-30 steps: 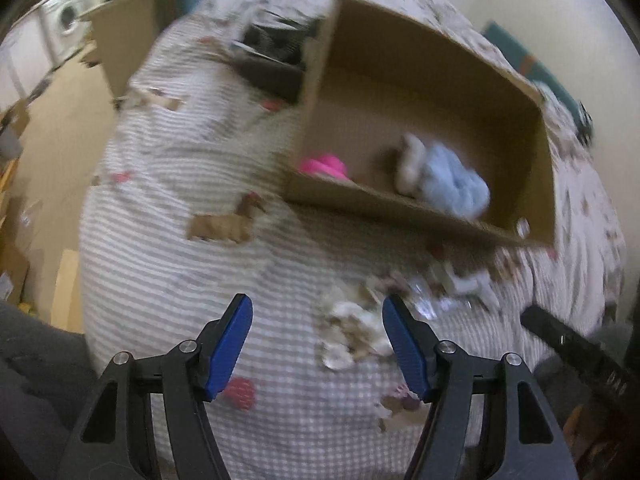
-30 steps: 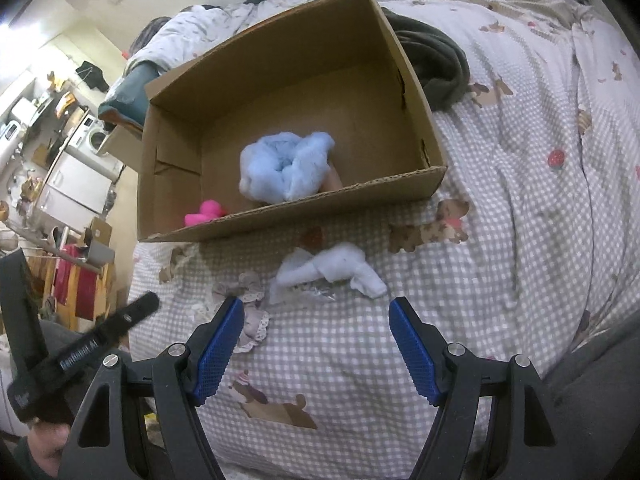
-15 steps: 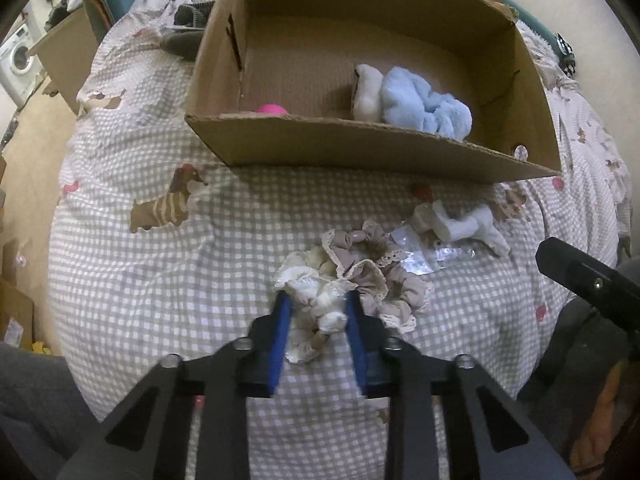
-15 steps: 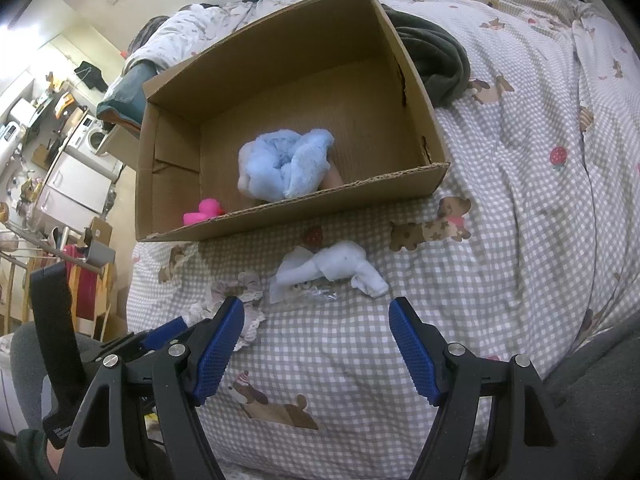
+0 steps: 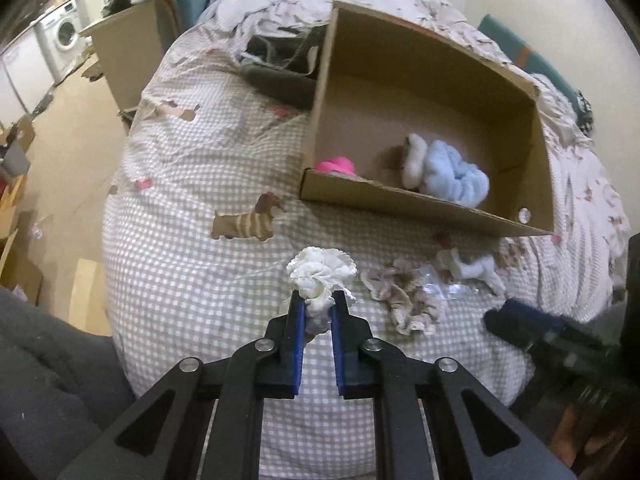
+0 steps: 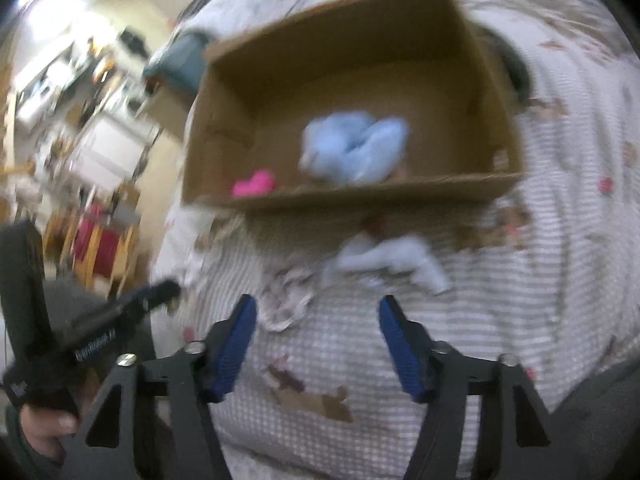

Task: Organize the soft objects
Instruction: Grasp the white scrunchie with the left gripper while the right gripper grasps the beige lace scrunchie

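Motion blur smears the whole right wrist view, leaving the pale items (image 6: 384,260) ahead of the fingertips unidentifiable. In the left wrist view, the cardboard box's (image 5: 424,208) near wall hides the lower part of the pink object (image 5: 335,166) and blue fluffy bundle (image 5: 456,178).

Both wrist views look steeply down along their tools at the bed (image 5: 192,280), sharing the cardboard box (image 5: 424,208) (image 6: 360,200).

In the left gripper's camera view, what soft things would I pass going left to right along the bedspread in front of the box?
White scrunchie pinched in the left gripper → beige frilly scrunchie → small white plush toy.
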`<state>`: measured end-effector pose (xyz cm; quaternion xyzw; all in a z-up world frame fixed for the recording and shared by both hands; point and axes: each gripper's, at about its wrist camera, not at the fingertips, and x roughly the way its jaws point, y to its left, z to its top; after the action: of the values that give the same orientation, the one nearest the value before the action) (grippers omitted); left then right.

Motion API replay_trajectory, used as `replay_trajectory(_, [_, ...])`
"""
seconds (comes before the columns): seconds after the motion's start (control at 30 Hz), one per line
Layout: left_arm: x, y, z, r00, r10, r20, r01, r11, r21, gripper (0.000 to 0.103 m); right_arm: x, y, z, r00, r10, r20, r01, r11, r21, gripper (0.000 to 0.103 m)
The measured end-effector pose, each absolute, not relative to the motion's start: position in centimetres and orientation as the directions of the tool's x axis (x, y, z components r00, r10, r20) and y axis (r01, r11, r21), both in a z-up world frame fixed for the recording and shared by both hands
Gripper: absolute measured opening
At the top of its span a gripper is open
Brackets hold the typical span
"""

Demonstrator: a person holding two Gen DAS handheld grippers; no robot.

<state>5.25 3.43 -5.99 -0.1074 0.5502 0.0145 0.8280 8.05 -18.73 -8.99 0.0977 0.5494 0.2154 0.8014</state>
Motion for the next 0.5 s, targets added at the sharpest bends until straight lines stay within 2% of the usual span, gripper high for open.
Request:
replay_trajectory(0.07, [5.7, 3.5, -6.3, 0.378, -0.098, -0.921, -0.15, 0.975, -0.166, 0.011, 8.2, -17.0, -10.1, 0.24, 0.462, -0.853, -0.273, 0.876, 0.398, 0.061])
replay_trajectory(0.2, [5.9, 3.1, -6.9, 0.361, -0.092, -0.928, -0.153, 0.976, -0.157, 0.011, 8.8, -14.5, -12.3, 0.181, 0.439, -0.88, -0.282, 0.88, 0.381, 0.048])
replay_trajectory(0.47, [6.0, 2.5, -7.1, 0.36, -0.107, -0.927, -0.14, 0.976, -0.167, 0.011, 10.0, -12.3, -14.0, 0.199, 0.421, -0.885, -0.313, 0.883, 0.349, 0.047])
replay_trajectory(0.5, [6.1, 2.5, -7.1, 0.361, -0.109, -0.926, -0.138, 0.976, -0.168, 0.011, 10.1, -12.2, -14.0, 0.205, 0.422, -0.883, -0.315, 0.882, 0.349, 0.038])
